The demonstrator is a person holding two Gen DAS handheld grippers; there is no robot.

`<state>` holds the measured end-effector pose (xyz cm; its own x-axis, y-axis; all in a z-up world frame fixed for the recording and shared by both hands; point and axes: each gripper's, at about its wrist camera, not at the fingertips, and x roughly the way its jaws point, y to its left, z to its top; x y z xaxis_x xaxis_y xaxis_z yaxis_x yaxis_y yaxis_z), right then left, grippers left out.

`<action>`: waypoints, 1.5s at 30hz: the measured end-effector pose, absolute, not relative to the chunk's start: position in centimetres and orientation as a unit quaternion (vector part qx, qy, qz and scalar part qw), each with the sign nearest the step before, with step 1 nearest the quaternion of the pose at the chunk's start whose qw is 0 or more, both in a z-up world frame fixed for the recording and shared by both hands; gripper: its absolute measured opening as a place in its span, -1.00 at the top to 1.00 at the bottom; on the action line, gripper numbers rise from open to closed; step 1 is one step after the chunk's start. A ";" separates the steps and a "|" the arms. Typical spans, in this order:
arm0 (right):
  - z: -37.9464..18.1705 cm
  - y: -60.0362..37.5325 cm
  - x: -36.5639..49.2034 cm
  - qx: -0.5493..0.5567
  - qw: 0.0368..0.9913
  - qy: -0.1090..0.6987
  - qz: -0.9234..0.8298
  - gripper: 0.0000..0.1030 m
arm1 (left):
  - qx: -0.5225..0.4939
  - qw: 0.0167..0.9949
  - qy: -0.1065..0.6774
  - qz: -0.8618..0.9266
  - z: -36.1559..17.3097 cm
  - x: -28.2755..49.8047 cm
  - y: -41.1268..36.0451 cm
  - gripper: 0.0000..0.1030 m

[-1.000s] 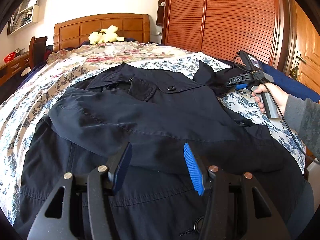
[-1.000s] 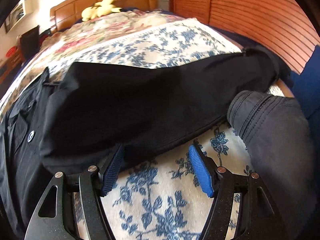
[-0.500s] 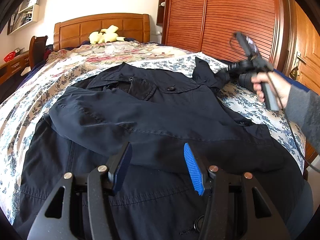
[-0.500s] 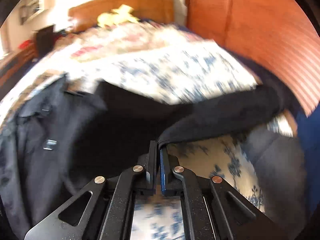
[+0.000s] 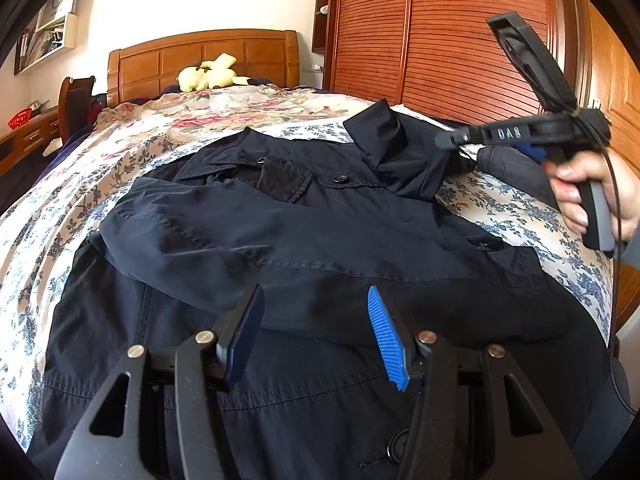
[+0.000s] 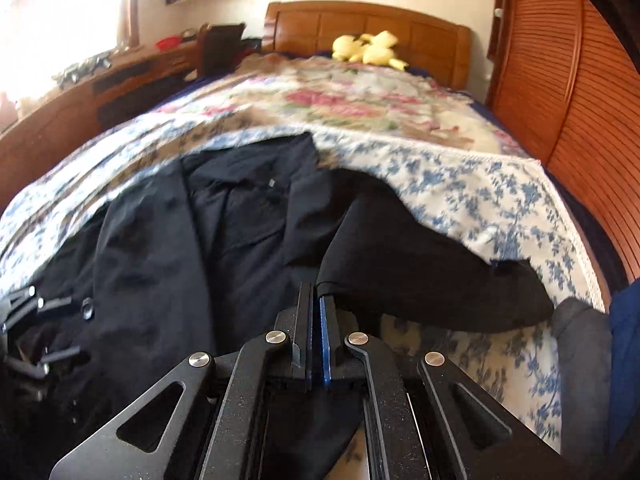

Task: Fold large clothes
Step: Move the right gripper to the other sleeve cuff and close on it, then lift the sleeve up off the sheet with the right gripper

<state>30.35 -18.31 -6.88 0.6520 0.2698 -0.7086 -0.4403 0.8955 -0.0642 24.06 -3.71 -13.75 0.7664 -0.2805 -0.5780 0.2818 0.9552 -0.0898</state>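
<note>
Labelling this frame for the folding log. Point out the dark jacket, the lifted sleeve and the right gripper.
dark jacket (image 5: 320, 236), left wrist view, on its chest panel.
lifted sleeve (image 6: 420, 264), right wrist view, on the sleeve's middle.
right gripper (image 6: 316, 320), right wrist view, between its shut fingertips.

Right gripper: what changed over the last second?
The right gripper went from open beside the sleeve to shut on its edge, then lifted it toward the jacket body. The left gripper stayed open, hovering over the jacket.
</note>
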 end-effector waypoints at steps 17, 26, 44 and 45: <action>-3.2 -21.9 28.1 -0.118 0.928 0.329 0.131 -0.07 | 0.010 0.941 0.305 -0.145 -13.7 24.0 -3.9 -0.03; -6.6 -27.5 36.4 -0.082 0.922 0.377 0.037 -0.18 | 0.016 0.940 0.307 -0.145 -13.8 23.9 -4.2 -0.03; -16.4 -35.0 42.3 0.043 0.881 0.470 -0.046 -0.35 | 0.013 0.938 0.312 -0.151 -13.9 24.0 -4.2 -0.03; -16.5 -35.0 42.4 0.045 0.881 0.470 -0.044 -0.35 | 0.013 0.938 0.312 -0.151 -13.9 24.0 -4.2 -0.03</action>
<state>42.35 -35.04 -16.49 0.5548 -0.0341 -0.8313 0.1195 0.9921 0.0391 24.03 -4.16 -13.92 0.7601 -0.2753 -0.5885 0.2919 0.9539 -0.0693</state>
